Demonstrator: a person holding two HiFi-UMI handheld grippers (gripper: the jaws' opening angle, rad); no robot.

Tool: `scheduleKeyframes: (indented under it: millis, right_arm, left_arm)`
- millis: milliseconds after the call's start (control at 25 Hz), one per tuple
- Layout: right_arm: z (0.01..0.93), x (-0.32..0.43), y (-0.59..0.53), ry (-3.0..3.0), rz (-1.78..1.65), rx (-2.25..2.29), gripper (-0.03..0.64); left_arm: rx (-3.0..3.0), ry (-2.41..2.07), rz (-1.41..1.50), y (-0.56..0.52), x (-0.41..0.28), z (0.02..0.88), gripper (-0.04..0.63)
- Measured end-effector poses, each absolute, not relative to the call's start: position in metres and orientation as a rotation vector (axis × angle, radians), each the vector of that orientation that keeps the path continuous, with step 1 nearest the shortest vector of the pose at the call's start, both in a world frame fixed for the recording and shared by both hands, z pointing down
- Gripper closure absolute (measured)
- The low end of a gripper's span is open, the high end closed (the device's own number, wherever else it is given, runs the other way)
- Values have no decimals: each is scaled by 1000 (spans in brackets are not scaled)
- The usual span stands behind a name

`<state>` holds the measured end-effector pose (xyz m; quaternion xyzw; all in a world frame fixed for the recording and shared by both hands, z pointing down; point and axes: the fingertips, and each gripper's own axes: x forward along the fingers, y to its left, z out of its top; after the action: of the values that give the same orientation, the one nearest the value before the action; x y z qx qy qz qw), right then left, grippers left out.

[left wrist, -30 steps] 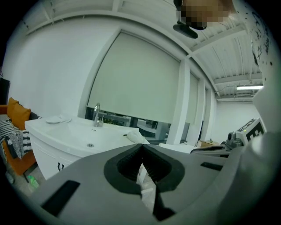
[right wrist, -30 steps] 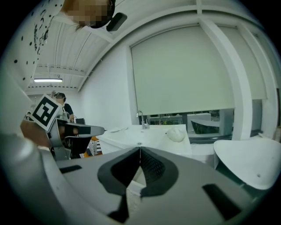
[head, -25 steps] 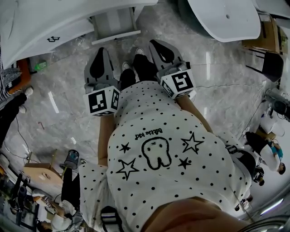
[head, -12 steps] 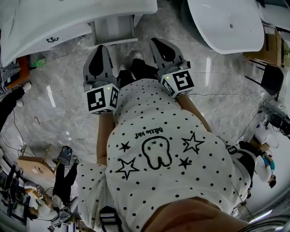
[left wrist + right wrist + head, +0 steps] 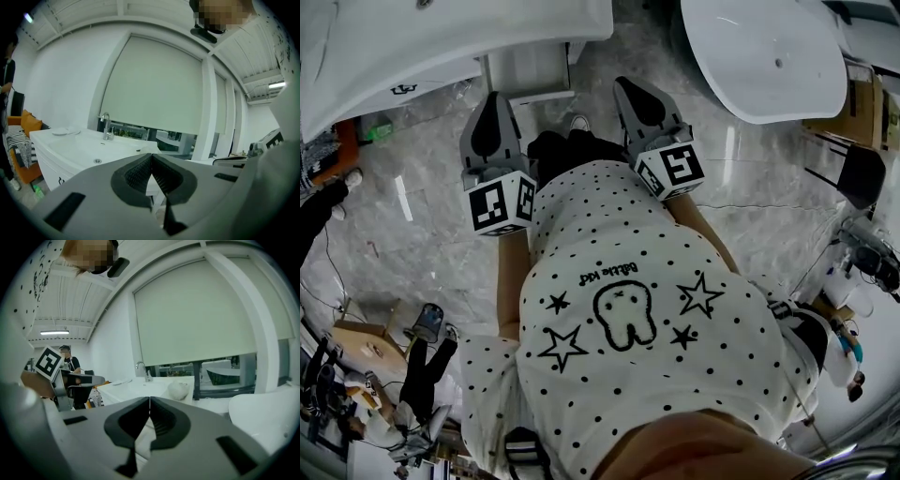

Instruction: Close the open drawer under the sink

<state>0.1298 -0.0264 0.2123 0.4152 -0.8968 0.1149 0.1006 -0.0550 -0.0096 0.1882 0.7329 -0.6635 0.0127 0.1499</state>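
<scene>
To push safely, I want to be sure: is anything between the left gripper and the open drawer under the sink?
Nothing visible: only floor lies between the left gripper and the drawer.

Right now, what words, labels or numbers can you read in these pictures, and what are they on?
Shirt: upside-down print ending "kid"; first word unclear.
Sink cabinet: small dark mark, too small to read.
Marker cubes: square patterns, no words.

The right claw has its jaws pressed together, nothing between them. Beyond lies a white counter with a faucet. A pale rounded lump sits right of the faucet. The left claw and its marker cube are to its left.
</scene>
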Motion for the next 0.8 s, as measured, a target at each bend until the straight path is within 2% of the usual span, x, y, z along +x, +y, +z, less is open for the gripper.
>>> scheduleKeyframes:
  millis: [800]
  right_arm:
    - [209,128,-39,-2620,398,1326,601]
  left_arm:
    - [2159,-1849,69,-35,-61,180,589]
